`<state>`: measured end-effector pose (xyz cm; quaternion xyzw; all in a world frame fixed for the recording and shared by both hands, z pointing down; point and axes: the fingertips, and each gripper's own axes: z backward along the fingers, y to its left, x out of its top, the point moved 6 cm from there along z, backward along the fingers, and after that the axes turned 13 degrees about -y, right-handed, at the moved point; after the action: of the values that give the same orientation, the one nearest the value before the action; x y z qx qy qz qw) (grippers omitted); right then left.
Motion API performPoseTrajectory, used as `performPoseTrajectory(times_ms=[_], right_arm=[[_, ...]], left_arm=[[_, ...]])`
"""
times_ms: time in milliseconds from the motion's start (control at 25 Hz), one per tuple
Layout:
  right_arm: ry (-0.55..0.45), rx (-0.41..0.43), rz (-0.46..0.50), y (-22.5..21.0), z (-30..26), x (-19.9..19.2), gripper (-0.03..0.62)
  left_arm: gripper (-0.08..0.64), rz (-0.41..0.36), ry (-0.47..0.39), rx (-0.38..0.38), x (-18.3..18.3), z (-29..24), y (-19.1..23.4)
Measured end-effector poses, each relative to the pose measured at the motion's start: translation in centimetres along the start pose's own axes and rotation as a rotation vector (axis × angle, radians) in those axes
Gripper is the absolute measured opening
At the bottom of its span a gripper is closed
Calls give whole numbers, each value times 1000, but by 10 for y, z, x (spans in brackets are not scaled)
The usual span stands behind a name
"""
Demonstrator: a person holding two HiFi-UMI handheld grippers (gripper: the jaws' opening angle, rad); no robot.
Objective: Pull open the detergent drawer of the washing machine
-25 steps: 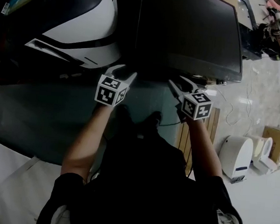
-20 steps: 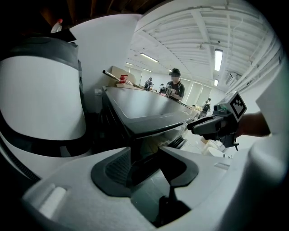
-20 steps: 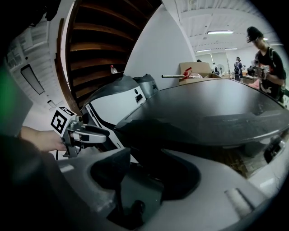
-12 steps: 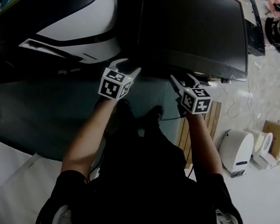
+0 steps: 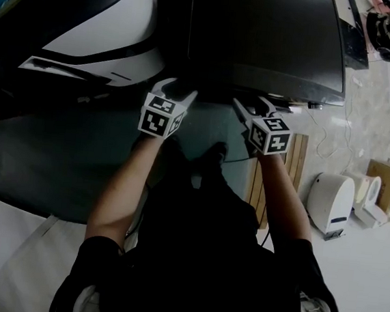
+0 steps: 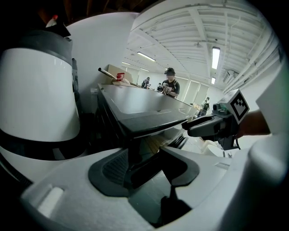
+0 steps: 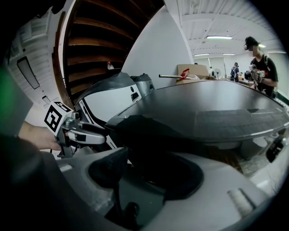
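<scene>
The washing machine [image 5: 268, 35] is a dark-topped box at the top of the head view. Its front face is in shadow, and I cannot make out the detergent drawer. My left gripper [image 5: 179, 88] is at the left end of the machine's front top edge. Its jaws are opening, and in the left gripper view [image 6: 146, 169] the dark front corner shows in the gap, untouched by the pads. My right gripper [image 5: 249, 102] stands open further right along the same edge. In the right gripper view [image 7: 149, 173] the dark overhanging front lies just ahead of the jaws.
A large white and black rounded housing [image 5: 104, 33] stands close on the machine's left. A wooden pallet [image 5: 274, 187], a white appliance [image 5: 330, 202] and a cardboard box [image 5: 384, 184] sit on the floor to the right. People [image 7: 259, 63] stand far behind the machine.
Both grippers have moved a little closer to the machine's front edge, side by side. Nothing has been taken hold of.
</scene>
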<state>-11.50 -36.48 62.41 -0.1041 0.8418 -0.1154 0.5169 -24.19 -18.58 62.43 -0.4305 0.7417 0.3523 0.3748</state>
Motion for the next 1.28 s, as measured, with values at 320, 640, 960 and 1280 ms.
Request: performPoseTrajectory(times_ms=[320, 640, 960, 1280], right_arm=[[10, 52, 33, 5, 5, -3, 244], [14, 65, 24, 13, 21, -13, 244], [51, 93, 0, 27, 48, -27, 244], [49, 87, 11, 20, 48, -18, 175]], left_arm=[[222, -2, -10, 2, -3, 2, -7], [221, 20, -14, 26, -12, 16, -21], [206, 50, 20, 43, -23, 40, -36], [152, -15, 33, 30, -10, 43, -34]])
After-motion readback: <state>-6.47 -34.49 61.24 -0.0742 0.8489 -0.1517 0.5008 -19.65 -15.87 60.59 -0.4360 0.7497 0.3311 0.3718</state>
